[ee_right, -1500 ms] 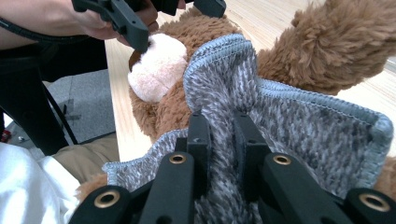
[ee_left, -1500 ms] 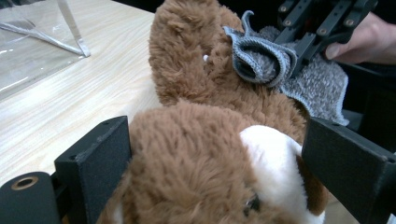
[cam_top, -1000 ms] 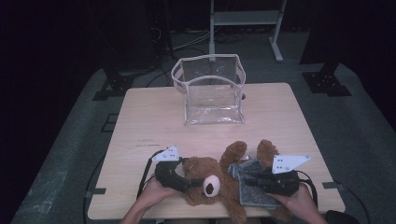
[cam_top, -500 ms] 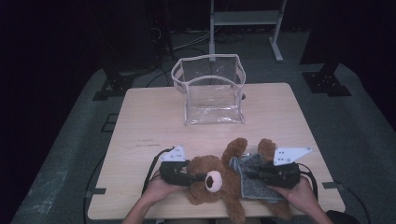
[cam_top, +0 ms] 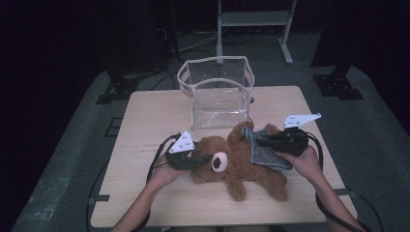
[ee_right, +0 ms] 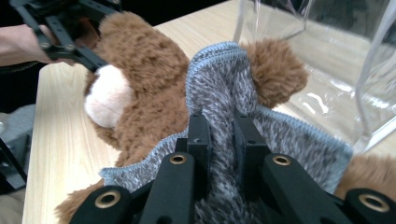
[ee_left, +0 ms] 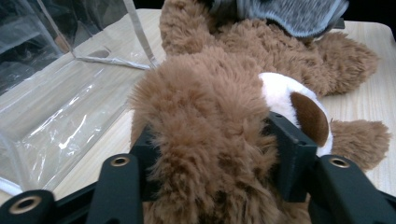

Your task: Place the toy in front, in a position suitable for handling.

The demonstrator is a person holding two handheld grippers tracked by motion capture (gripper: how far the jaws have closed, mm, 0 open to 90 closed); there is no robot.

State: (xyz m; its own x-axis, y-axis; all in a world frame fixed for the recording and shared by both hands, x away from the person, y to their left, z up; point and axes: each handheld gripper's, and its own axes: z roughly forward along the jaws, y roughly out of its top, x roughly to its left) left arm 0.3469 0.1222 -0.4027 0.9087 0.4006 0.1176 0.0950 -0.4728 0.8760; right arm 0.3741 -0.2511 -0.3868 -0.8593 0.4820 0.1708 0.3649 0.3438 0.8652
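Left gripper (cam_top: 205, 158): my jaws clamp brown plush teddy bear's (cam_top: 241, 162) head, having just eased slightly; right gripper (cam_top: 258, 141) pinches its grey knitted vest (cam_top: 266, 153), beside clear plastic bag (cam_top: 217, 94).

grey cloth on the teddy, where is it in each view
High view: the grey cloth lies right of centre on the teddy bear, at the right gripper.
Left gripper view: top edge, right of centre, beyond the bear's head.
Right gripper view: centre, pinched between the fingers.
Shared landmark: the clear plastic bag, just beyond the bear.
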